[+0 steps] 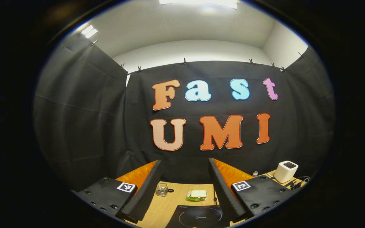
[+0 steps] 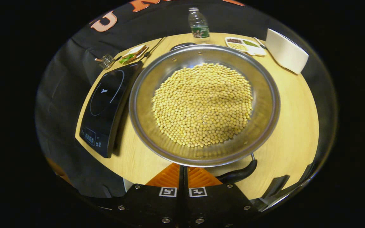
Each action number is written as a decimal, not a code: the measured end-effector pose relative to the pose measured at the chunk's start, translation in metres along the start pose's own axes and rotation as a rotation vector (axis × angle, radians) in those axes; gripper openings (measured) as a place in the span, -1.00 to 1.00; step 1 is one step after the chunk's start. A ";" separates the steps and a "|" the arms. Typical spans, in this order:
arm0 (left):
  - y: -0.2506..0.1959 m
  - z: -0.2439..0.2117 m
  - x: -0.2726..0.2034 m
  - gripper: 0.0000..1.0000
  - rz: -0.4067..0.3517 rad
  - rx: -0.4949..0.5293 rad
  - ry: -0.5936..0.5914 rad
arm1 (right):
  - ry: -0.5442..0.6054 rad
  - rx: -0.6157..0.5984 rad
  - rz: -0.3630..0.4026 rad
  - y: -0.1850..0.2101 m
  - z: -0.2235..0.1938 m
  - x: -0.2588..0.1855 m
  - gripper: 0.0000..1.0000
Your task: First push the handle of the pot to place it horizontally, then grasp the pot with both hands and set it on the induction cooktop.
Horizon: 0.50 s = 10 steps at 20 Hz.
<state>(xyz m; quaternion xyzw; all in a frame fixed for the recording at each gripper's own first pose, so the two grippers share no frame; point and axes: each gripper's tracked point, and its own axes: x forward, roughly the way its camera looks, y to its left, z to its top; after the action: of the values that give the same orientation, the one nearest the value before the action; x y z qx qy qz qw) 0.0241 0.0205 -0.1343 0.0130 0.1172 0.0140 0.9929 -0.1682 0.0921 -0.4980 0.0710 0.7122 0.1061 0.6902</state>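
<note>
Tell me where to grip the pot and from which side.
Take the pot by its rim, one gripper on each of two opposite sides. It is wide, shallow and full of beans, so a level two-sided hold seems safest. The handle curves beside the right gripper.

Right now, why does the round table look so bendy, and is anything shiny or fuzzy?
Right gripper view: the fisheye lens curves the table; the pot rim looks slightly smeared, its steel wall glinting. Left gripper view: the ceiling light glares white, and straight cloth edges bow outward.
</note>
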 end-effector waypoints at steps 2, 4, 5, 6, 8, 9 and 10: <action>0.000 -0.001 0.002 0.94 0.002 -0.001 0.003 | 0.003 0.013 -0.032 -0.019 0.003 0.001 -1.00; -0.002 -0.002 0.005 0.95 -0.001 -0.002 0.008 | 0.006 0.023 -0.058 -0.035 0.006 0.000 -1.00; -0.004 -0.003 0.005 0.95 -0.002 -0.002 0.010 | 0.006 0.020 -0.067 -0.041 0.009 0.000 -1.00; -0.004 -0.002 0.006 0.96 -0.001 -0.003 0.010 | 0.007 0.021 -0.080 -0.048 0.010 0.000 -1.00; -0.005 -0.001 0.008 0.86 0.001 0.000 0.008 | 0.006 0.024 -0.106 -0.063 0.015 0.000 -1.00; -0.006 -0.001 0.009 0.91 0.003 0.001 0.007 | 0.003 0.027 -0.118 -0.070 0.018 0.001 -1.00; -0.007 0.000 0.010 0.96 0.003 0.000 0.004 | 0.000 0.034 -0.129 -0.077 0.020 0.000 -1.00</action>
<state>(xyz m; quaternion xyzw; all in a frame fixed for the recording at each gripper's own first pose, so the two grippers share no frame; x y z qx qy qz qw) 0.0343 0.0143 -0.1373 0.0130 0.1194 0.0155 0.9926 -0.1447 0.0183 -0.5179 0.0368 0.7170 0.0494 0.6943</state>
